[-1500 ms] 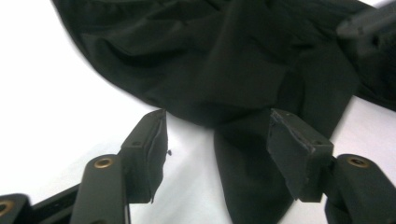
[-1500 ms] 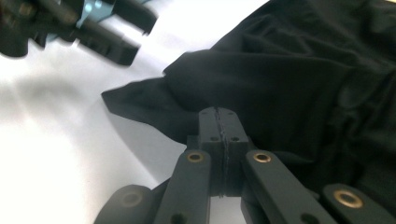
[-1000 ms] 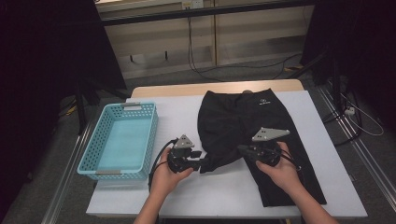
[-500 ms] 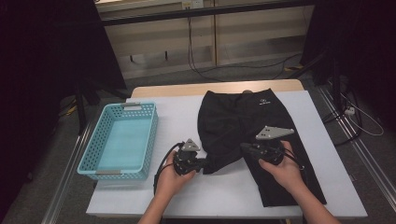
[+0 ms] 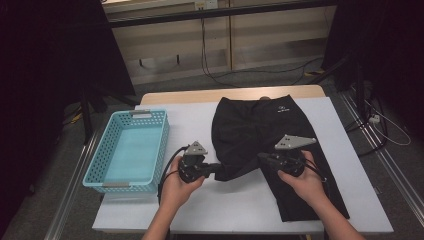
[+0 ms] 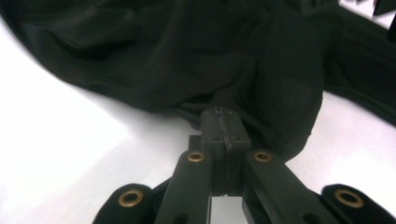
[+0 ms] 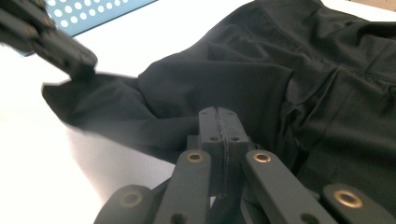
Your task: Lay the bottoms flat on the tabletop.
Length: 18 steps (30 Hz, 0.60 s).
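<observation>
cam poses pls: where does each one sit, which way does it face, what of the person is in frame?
High view: above the person's side, facing forward and down on the white table; forearms, left gripper, right gripper.
Left gripper view: on the left gripper, along shut jaws into the black shorts.
Right gripper view: on the right gripper, across the shorts toward the blue basket.
Shared: shorts, table.

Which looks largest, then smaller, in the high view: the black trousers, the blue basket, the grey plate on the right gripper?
1. Black trousers, the largest; they cover much of the table's right half.
2. Blue basket, clearly smaller than the trousers.
3. Grey plate, by far the smallest, though it sits higher and nearer the camera.
</observation>
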Available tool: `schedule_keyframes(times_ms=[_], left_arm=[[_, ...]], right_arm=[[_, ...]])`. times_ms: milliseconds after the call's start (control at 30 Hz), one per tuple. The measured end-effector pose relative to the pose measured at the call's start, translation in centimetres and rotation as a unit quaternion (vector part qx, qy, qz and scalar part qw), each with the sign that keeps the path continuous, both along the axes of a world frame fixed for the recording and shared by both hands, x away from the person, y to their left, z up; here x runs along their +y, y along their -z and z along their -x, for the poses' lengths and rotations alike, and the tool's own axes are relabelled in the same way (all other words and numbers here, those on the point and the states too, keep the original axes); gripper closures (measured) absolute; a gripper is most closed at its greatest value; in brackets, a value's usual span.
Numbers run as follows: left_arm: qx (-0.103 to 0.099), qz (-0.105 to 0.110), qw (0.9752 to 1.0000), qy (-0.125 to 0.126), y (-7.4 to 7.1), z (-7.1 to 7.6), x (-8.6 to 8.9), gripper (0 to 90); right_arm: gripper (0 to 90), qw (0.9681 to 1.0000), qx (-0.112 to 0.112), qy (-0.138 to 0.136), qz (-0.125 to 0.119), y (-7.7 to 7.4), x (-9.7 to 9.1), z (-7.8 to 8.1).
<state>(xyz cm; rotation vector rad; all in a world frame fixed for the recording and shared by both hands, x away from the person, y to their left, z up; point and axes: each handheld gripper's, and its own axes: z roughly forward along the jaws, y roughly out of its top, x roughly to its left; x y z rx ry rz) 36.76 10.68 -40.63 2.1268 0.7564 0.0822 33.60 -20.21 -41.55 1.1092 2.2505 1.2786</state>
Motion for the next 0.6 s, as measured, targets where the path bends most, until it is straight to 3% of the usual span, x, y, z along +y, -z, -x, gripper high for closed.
schedule_keyframes(times_ms=[200, 333, 467, 600], left_arm=[[0.001, 0.019, 0.9996, -0.019, -1.3, 0.1, 1.8, 90.0], [0.006, 0.011, 0.9998, -0.013, -1.6, 0.9, 2.1, 90.0], [0.009, 0.0, 1.0, 0.0, -1.8, 1.8, 2.1, 90.0], [0.022, -0.012, 0.9996, 0.01, -1.2, 2.7, 2.0, 90.0]], right_arm=[[90.0, 1.0, -0.001, -0.007, -0.005, -0.4, 0.3, 0.4], [90.0, 0.9997, -0.001, -0.026, -0.001, -0.8, 0.8, 1.6], [90.0, 0.998, 0.005, -0.059, 0.023, -0.6, 1.7, 3.7], [90.0, 0.9962, 0.013, -0.079, 0.034, -0.3, 2.0, 5.3]])
